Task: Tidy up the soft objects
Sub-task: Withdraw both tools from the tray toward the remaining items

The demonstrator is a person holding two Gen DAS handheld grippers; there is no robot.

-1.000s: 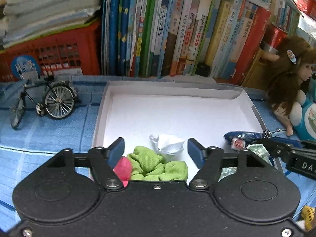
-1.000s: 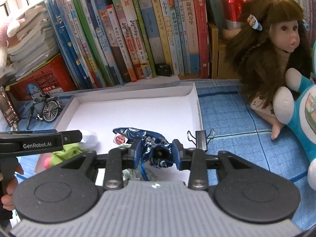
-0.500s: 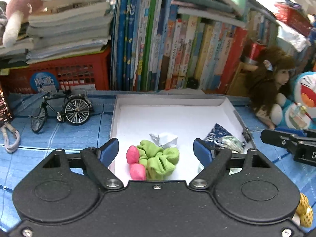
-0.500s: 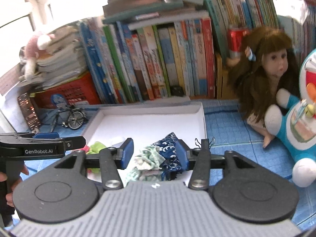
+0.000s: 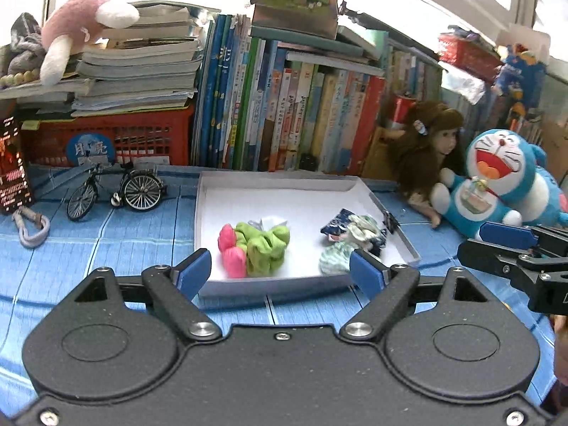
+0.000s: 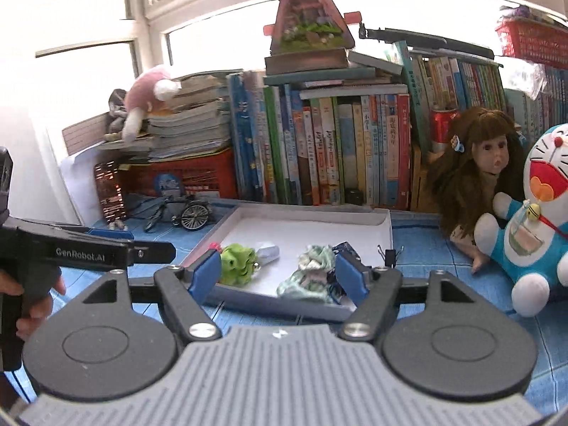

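Note:
A shallow white box [image 5: 284, 181] [image 6: 385, 225] lies on the blue tablecloth. In it lie a green scrunchie [image 5: 264, 243] [image 6: 237, 261] with pink pieces [image 5: 231, 250], a small white fabric piece [image 5: 264, 222] [image 6: 268, 250], and a navy and pale green patterned scrunchie bundle [image 5: 349, 239] [image 6: 314, 273]. My left gripper [image 5: 280, 271] is open and empty, held back in front of the box's near edge. My right gripper [image 6: 278, 275] is open and empty, also drawn back from the box; it shows at the right of the left wrist view [image 5: 514, 248].
A row of books [image 5: 284, 113] and a red basket [image 5: 106, 138] stand behind the box. A toy bicycle [image 5: 113, 191] stands to its left. A doll [image 6: 475, 177] and a blue plush [image 6: 532, 227] sit to its right. A binder clip [image 6: 390, 254] lies by the box.
The right gripper opened and let go of the navy scrunchie bundle in the box. Both grippers pulled up and back from the box, so more of the shelf shows.

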